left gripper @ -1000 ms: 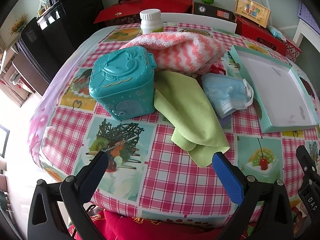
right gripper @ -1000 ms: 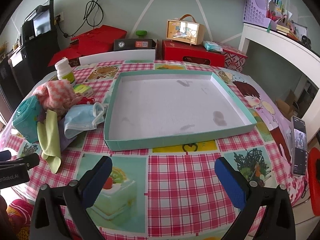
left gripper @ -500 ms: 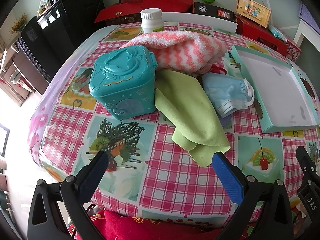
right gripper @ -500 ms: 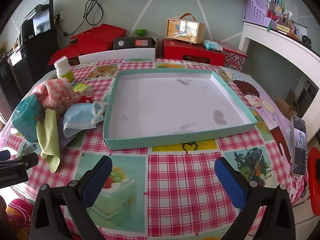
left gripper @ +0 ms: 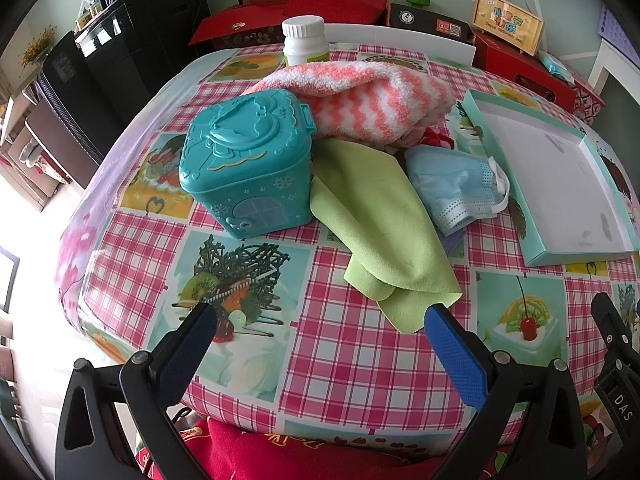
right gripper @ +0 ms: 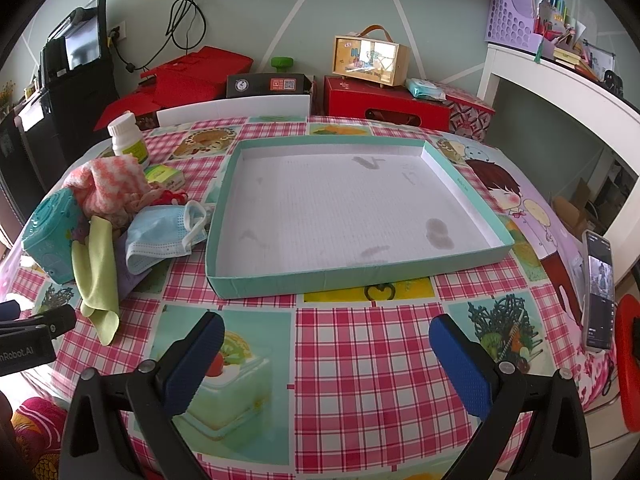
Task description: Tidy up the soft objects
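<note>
My left claw [left gripper: 320,344] hangs spread wide and empty over the near edge of the table [left gripper: 360,360], its blue pads aimed at the heap of soft things. I judge nothing is sorted yet. The green cloth [left gripper: 380,232] lies nearest, one corner trailing toward me just short of my right pad, which makes it the natural first pick. Behind it the blue face mask [left gripper: 456,188] rests partly on the cloth's far side, and the pink-and-white fuzzy towel [left gripper: 360,96] is bunched behind both, leaning against the teal plastic box [left gripper: 248,160] (hard, so I take it as not mine to move).

My right claw [right gripper: 324,352] is likewise spread and holding nothing, and sits squarely before the shallow teal tray [right gripper: 320,280], which is bare inside apart from a few stains. That placement suggests the tray is where the soft things go, with this claw ready to receive or steady it.

The left view shows the pile's layering up close: cloth under mask, towel behind. The right view shows what the left crops, namely the whole tray and its emptiness, a small yellow-green packet [right gripper: 164,174] behind the towel, and a phone [right gripper: 598,292] lying at the table's right edge. The white bottle [right gripper: 128,140] stands at the back in both views.
</note>
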Available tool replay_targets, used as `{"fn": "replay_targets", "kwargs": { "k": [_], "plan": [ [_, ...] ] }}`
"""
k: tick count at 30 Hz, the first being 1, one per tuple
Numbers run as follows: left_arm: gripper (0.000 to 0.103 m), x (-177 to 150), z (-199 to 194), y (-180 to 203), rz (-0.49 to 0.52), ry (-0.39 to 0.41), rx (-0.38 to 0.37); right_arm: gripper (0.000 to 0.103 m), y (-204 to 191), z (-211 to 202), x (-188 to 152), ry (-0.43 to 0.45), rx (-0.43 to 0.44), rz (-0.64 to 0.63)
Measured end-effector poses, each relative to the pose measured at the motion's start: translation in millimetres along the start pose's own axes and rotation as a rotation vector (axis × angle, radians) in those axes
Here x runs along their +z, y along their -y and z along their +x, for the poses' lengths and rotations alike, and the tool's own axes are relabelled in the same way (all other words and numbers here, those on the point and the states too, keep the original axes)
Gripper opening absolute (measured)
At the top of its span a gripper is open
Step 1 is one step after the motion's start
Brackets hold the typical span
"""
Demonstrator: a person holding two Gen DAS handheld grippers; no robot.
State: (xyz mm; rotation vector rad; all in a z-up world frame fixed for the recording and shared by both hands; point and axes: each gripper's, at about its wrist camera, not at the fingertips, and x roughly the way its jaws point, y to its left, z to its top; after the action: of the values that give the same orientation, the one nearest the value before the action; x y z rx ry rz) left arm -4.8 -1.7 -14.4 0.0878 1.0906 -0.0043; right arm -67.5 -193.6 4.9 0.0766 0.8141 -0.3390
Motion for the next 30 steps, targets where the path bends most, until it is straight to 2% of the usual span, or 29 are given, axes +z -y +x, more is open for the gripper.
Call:
{"fn": "replay_targets", "kwargs": {
  "k": [23, 27, 30],
  "plan": [
    [0.103, 0.1, -0.6, -0.4, -0.002, 0.002, -0.002, 0.103, 0.1, 0.4, 0.7, -0.004, 0.000, 0.000],
    [0.103, -2.2, -11.4, -3.8, -0.012, 0.033, -0.017, 0.103, 1.1, -4.7, -1.0, 0.020, 0.010, 0.003],
    [0.103, 0.9, -28.5, -5.2, 0.023, 0.088, -0.032, 0.103, 0.5, -17.5, 3.3, 0.069, 0.041, -0.002]
  ]
}}
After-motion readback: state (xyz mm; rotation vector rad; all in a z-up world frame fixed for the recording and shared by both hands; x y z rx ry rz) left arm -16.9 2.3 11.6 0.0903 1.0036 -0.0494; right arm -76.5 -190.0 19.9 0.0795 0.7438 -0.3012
